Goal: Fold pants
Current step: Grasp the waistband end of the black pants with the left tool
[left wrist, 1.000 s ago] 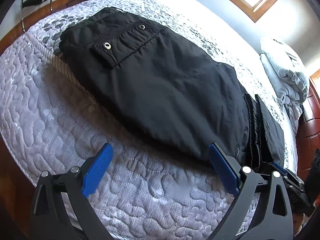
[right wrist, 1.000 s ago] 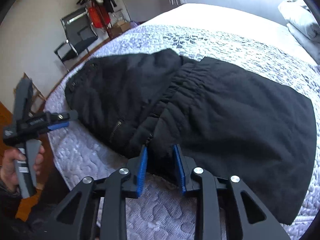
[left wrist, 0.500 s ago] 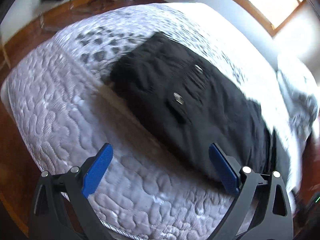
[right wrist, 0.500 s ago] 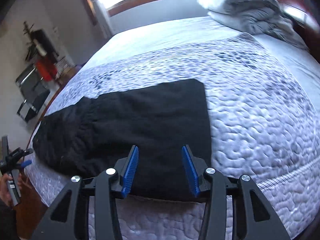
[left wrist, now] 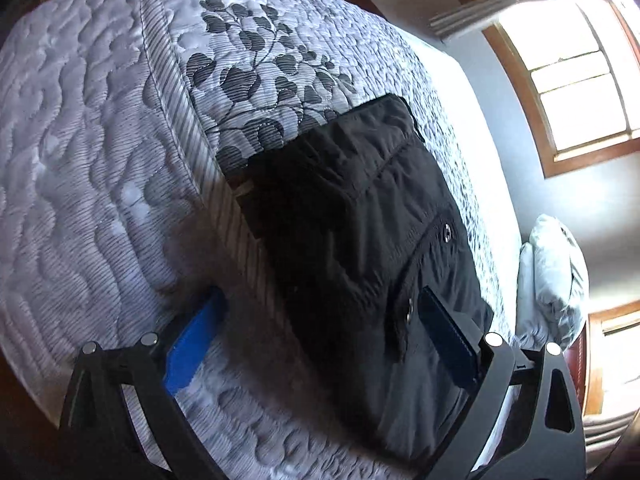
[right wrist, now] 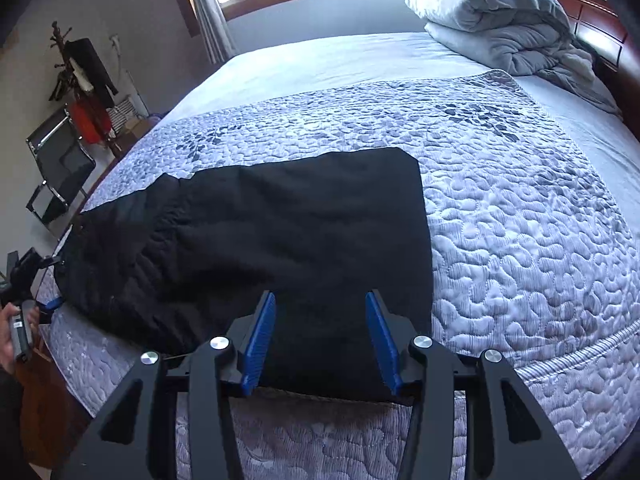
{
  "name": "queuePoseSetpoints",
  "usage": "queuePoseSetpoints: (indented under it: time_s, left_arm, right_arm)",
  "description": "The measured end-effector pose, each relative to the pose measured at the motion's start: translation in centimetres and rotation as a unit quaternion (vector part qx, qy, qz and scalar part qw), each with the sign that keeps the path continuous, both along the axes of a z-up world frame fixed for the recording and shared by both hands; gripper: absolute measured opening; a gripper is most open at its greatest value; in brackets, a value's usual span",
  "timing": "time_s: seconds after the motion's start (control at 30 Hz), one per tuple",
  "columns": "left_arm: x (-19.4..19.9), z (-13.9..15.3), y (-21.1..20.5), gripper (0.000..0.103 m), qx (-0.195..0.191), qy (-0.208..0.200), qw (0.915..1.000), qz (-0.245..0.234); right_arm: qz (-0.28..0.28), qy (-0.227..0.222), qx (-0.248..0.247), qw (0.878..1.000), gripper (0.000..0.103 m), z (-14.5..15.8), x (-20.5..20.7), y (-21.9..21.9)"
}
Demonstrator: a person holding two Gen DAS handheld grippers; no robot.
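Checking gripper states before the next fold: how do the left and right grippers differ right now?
The left gripper gapes wide, while the right gripper stands only partly open. The left straddles the black pants' pocket-side edge, one finger over the quilt; the right's fingers both sit over cloth. Both are open and hold nothing.

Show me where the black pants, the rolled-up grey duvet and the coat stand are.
black pants (right wrist: pixel 288 240), right wrist view, middle of the fabric.
grey duvet (right wrist: pixel 492 12), right wrist view, top of the roll.
coat stand (right wrist: pixel 76 76), right wrist view, hanging clothes.
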State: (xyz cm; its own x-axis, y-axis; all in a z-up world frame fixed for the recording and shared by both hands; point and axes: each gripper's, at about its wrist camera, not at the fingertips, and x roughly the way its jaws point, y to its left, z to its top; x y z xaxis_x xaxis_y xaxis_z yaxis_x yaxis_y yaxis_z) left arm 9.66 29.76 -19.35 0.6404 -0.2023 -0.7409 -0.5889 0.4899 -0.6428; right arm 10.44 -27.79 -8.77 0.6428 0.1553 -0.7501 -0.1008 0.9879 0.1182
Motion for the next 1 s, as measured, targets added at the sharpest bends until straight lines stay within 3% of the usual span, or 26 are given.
queuePoseSetpoints:
  time_s: [0.33,0.4,0.43,0.77,0.83,0.9,1.0]
  left_arm:
    - [2.0,-0.5,-0.6,0.098,-0.048,-0.036,0.9977,0.032]
    - [2.6,-0.8,-1.0,0.097,-0.107,-0.089,0.9901,0.018]
    - [2.9,-0.8,-1.3,0.097,-0.127,-0.086,0.9881,0.019]
    - [5.8,-1.6,-2.5,0.097,-0.136,-0.072,0.9875,0.035]
    - [6.7,-1.0,-2.9,0.091,-0.131,-0.072,0.9884,0.028]
    - [7.3,-0.5,-3.3,0.064,-0.116,-0.053,0.9916,0.021]
    - [7.9,-0.9,-3.5,0.044,-0.096,-0.027,0.995,0.013]
  right_arm:
    - [0.006,0.011,-0.01,1.0,0.048,-0.6,0.5,0.6]
    - [0.007,0.014,-0.013,1.0,0.048,-0.7,0.6,0.7]
    - [0.007,0.015,-0.013,1.0,0.048,-0.8,0.7,0.7]
    - [0.008,0.02,-0.014,1.0,0.049,-1.3,1.0,0.6]
    - [0.006,0.022,-0.009,1.0,0.049,-1.4,1.1,0.4]
    - [0.005,0.022,-0.009,1.0,0.049,-1.4,1.2,0.4]
    - [0.006,0.022,-0.009,1.0,0.051,-1.5,1.2,0.4]
